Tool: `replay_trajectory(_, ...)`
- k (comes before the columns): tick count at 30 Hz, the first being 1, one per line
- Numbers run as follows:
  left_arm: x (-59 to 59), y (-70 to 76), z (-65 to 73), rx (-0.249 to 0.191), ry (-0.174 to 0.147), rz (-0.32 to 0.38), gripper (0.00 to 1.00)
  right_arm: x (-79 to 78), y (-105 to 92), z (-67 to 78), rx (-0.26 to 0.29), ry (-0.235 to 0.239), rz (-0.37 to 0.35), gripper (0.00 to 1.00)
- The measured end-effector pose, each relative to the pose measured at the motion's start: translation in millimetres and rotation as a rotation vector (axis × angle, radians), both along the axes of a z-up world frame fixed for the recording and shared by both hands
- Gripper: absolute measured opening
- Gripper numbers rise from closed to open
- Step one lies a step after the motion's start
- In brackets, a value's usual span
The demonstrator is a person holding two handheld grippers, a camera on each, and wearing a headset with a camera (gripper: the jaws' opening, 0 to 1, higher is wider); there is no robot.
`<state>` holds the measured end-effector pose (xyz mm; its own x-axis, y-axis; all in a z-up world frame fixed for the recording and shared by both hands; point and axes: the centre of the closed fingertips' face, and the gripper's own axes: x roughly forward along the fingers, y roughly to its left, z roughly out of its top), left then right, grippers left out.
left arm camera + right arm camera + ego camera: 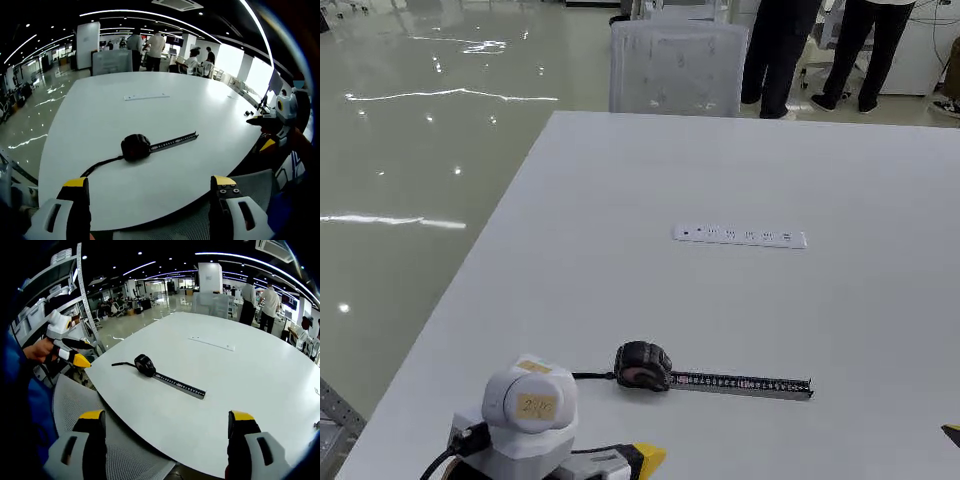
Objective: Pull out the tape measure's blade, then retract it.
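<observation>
Black round tape measure (642,365) lay, dark blade (740,384) out; left tool (149,182) and right tool (167,415) gaped empty; we needed a firm grip.

Head view: down, fwd; both gripper views off table (150,112) edge, share tape measure (135,147).

left gripper (148,181): white body, yellow-tipped jaws | black cable (445,460) | tan label (535,405) | blue sleeve (22,390)

There are two grippers, the left gripper (149,181) and the right gripper (166,415). Ahead of them is one table (620,200) bearing one tape measure (642,365) and, farther out, one power strip (739,236). Beyond are one chair (678,68) and two standing people (778,50).
</observation>
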<state>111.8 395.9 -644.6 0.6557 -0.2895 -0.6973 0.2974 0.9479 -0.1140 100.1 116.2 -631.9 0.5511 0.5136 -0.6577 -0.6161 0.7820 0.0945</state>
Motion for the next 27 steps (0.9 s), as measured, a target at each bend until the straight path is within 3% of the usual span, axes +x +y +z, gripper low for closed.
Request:
replay_trajectory(8, 26.3, 1.6, -6.5, 0.029, -0.028, 0.033, 0.97, 14.5, 8.0, -18.1, -0.043, 0.009, 0.067, 0.98)
replay_trajectory(15, 49.0, -2.7, -20.6, 0.059, -0.033, 0.057, 0.96, 30.6, 9.4, -31.4, -0.081, 0.007, 0.122, 0.95)
replay_trajectory(20, 58.9, -5.9, -31.0, 0.054, -0.036, 0.082, 0.95, 40.1, 7.3, -41.6, -0.089, 0.022, 0.139, 0.94)
replay_trajectory(27, 69.8, -13.7, -49.2, 0.063, -0.012, 0.091, 0.96, 50.7, 2.7, -56.8, -0.113, 0.047, 0.178, 0.92)
